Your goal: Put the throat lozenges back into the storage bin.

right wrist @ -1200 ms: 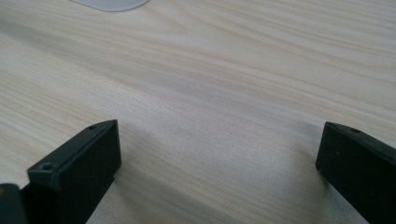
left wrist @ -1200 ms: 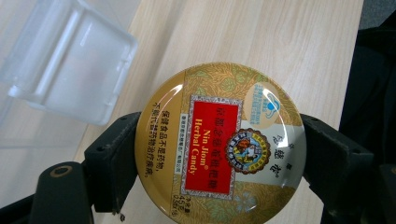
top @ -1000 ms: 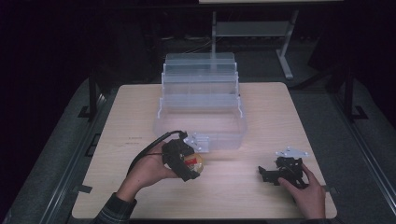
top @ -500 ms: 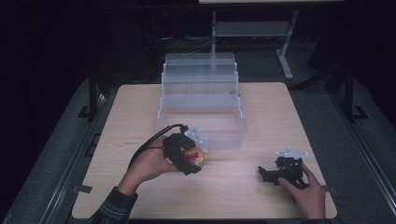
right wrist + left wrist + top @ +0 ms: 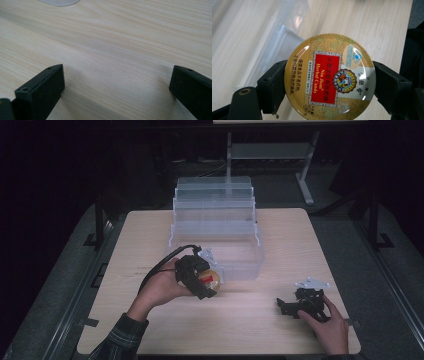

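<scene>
Wooden table [image 5: 280,245] carried all items and was the largest thing on record. Clear plastic organizer [image 5: 216,232], stepped in tiers, stood at the table's middle toward the far edge, its lowest tray nearest the person. Left gripper [image 5: 205,282] was held just at the near left corner of that lowest tray, raised off the table in the person's left hand [image 5: 161,289], with a black cable [image 5: 160,265] looping away from it. Its jaws were clenched on a round gold candy tin [image 5: 329,76], one jaw pressed against each side of the rim; the lid with its red label faced the gripper's camera. In the high view the tin [image 5: 209,279] sat beside the tray's front wall; contact with it could not be determined. Right gripper [image 5: 286,306] rested low on the table near the right front corner, well apart from the organizer, held by the right hand [image 5: 327,325]. Its jaws stood wide apart, released, with bare wood between them.
</scene>
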Available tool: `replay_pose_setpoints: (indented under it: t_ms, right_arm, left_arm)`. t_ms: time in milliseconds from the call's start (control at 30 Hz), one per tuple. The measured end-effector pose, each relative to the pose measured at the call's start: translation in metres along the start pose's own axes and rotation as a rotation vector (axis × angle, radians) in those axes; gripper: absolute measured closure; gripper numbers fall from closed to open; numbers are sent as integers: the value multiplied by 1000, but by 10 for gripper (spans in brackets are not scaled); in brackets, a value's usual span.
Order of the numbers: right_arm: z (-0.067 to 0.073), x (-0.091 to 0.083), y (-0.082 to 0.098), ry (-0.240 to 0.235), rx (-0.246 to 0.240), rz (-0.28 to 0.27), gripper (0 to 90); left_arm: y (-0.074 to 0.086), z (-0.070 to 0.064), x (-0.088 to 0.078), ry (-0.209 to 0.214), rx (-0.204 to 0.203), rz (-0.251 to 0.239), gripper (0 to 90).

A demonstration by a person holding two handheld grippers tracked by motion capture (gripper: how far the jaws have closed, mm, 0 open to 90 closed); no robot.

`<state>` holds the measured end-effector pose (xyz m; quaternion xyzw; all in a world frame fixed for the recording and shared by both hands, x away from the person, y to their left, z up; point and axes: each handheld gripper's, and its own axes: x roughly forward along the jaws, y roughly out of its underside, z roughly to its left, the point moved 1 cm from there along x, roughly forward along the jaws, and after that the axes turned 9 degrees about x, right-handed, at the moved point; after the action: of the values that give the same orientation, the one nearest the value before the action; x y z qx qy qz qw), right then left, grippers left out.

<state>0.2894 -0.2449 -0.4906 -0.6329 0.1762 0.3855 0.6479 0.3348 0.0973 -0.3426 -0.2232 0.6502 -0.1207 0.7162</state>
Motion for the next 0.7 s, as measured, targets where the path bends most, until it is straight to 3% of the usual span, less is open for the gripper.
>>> replay_pose_setpoints:
  t_ms: [367,700]
  right_arm:
    - [0,0,0,0,2,1,0]
    - [0,0,0,0,2,1,0]
  left_arm:
    - [1,21,-4,-23,-54,-9,197]
    - [4,33,-8,-49,-72,-13,197]
